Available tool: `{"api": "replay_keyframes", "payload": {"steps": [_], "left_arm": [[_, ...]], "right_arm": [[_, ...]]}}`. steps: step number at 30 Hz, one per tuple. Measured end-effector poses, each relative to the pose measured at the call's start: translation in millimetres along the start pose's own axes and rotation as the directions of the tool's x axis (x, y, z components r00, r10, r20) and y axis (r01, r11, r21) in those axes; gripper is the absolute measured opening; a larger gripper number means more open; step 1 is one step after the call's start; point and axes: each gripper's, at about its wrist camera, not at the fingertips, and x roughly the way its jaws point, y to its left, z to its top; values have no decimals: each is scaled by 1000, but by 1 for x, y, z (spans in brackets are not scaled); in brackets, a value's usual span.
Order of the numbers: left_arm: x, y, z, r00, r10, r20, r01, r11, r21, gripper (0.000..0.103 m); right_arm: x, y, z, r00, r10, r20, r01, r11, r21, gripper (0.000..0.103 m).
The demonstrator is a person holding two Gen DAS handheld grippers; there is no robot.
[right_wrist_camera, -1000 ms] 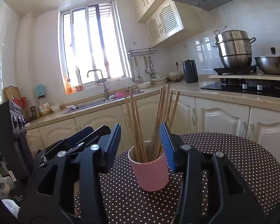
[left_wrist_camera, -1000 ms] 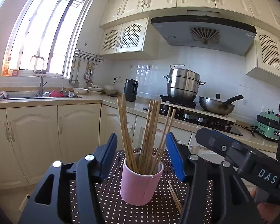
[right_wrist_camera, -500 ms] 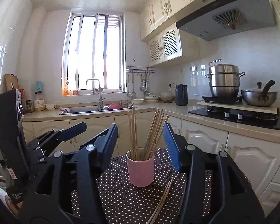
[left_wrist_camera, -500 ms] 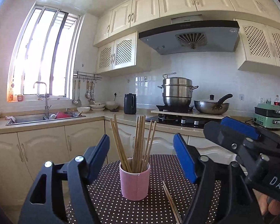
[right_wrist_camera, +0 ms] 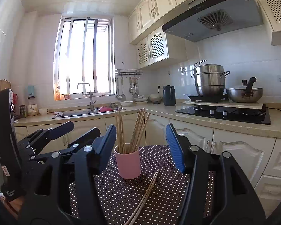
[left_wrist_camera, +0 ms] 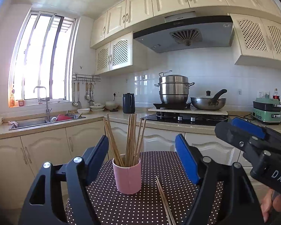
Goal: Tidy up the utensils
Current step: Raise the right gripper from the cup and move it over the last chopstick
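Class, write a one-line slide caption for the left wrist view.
Open left gripper facing a pink cup of chopsticks, two loose chopsticks on the dotted table.

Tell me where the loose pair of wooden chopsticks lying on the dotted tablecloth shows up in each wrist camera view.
Left wrist view: loose pair of wooden chopsticks lies lower centre, right of the pink cylindrical cup, running toward the bottom edge.
Right wrist view: the pair lies lower centre, slanting down-left in front of the cup.
Shared landmark: the pink cup.
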Motion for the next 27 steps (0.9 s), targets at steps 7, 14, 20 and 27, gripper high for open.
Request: {"api": "replay_keyframes", "payload": {"steps": [7, 14, 20, 27], "left_arm": [[9, -12, -5, 1000, -1, -24, 1, 1000, 4, 74], [29, -18, -15, 997, -10, -79, 10, 1000, 0, 75], [58, -18, -33, 983, -12, -184, 11, 1000, -5, 75], [118, -24, -78, 876, 17, -482, 7, 999, 48, 75]], "right_arm": [[1, -15, -11, 1000, -18, -21, 18, 1000, 20, 55], [11, -29, -25, 998, -29, -59, 32, 999, 39, 55], [28, -46, -41, 991, -41, -128, 51, 996, 78, 55], [62, -66, -69, 953, -70, -294, 109, 987, 118, 60]]}}
